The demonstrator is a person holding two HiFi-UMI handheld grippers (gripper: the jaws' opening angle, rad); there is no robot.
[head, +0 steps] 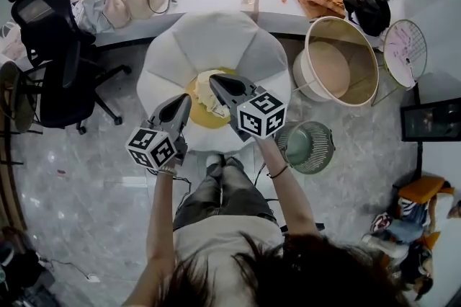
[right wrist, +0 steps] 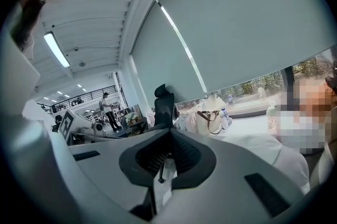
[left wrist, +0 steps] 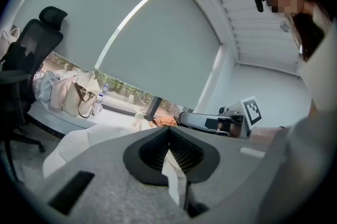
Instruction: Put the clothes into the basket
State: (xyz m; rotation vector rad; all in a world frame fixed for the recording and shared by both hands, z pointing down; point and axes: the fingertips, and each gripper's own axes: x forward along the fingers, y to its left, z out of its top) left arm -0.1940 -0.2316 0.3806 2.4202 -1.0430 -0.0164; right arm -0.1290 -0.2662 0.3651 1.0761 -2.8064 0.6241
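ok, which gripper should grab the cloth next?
Right, probably. The right gripper hangs over the cloth, and the basket stands on that side. The left gripper is near too, but farther from the basket.

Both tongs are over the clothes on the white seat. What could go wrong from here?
The left tongs and right tongs are shut; lowered like this they would likely push the clothes, not grip them. The basket stands apart at the right; trailing cloth might snag the floor fan.
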